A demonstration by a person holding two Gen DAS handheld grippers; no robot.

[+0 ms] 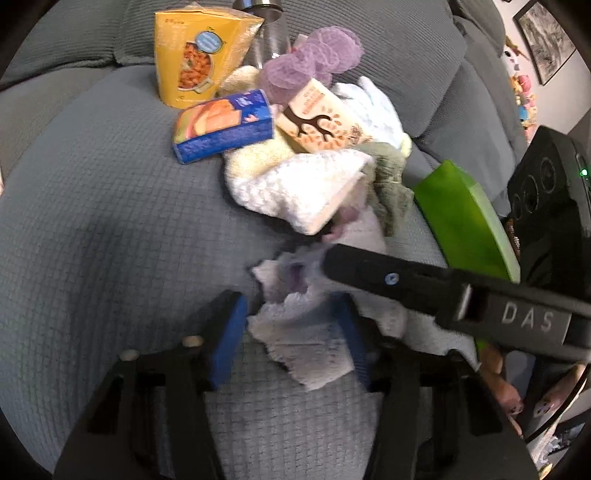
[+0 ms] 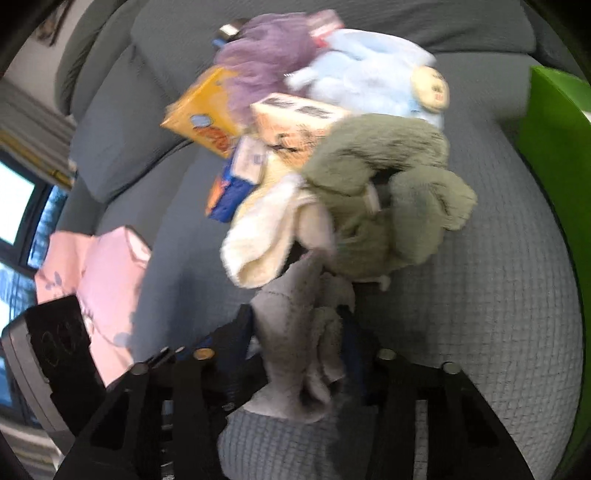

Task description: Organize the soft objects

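Observation:
A pile of soft things and boxes lies on a grey sofa. A pale lilac-grey cloth [image 1: 314, 343] lies between the blue pads of my left gripper [image 1: 291, 332], whose jaws stand open around it. My right gripper [image 2: 303, 332] is shut on the same cloth [image 2: 295, 332], and its finger [image 1: 406, 280] crosses the left wrist view. Behind lie a cream knitted cloth [image 1: 295, 184], an olive green towel [image 2: 384, 192], a purple scrunchy cloth [image 1: 314, 59] and a light blue plush [image 2: 369, 74].
Boxes sit in the pile: a yellow one [image 1: 192, 55], a blue one [image 1: 225, 125] and a beige one [image 1: 321, 122]. A green bin [image 1: 461, 218] stands at the right. A pink bag [image 2: 103, 280] lies at the left. A glass bottle [image 1: 269, 33] stands behind.

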